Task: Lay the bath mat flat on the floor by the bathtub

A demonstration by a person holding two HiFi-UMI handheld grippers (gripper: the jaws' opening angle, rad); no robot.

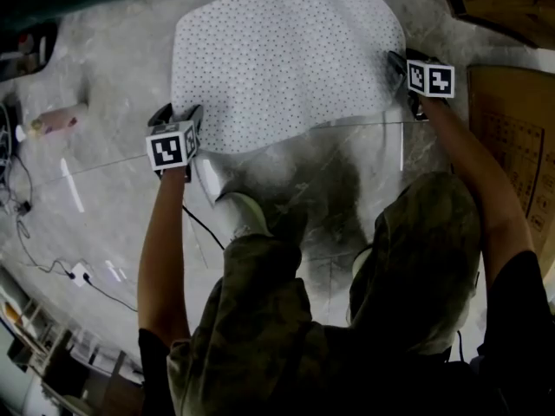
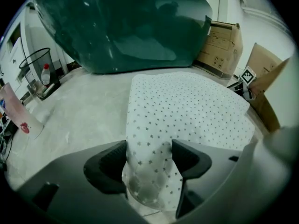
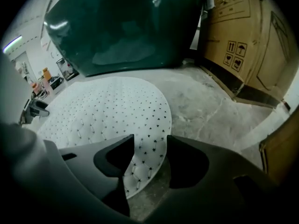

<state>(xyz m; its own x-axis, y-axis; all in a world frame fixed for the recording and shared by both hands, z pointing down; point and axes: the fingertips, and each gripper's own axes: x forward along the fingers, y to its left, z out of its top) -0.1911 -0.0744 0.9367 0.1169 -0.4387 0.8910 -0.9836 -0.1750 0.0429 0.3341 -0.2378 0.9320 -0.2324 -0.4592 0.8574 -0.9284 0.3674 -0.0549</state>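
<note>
The white bath mat with small dark stars lies mostly spread on the grey floor, its far edge next to the dark green bathtub. My left gripper is at the mat's near left corner. In the left gripper view the bath mat bunches up between the jaws of the left gripper, which is shut on it. My right gripper is at the mat's right edge. In the right gripper view the bath mat lies flat under the right gripper, whose jaws stand open and apart from it.
Cardboard boxes stand along the right side, close to the right gripper. A pink bottle lies on the floor to the left, and a cable runs nearer me. A wire basket stands beyond. My shoe is just behind the mat.
</note>
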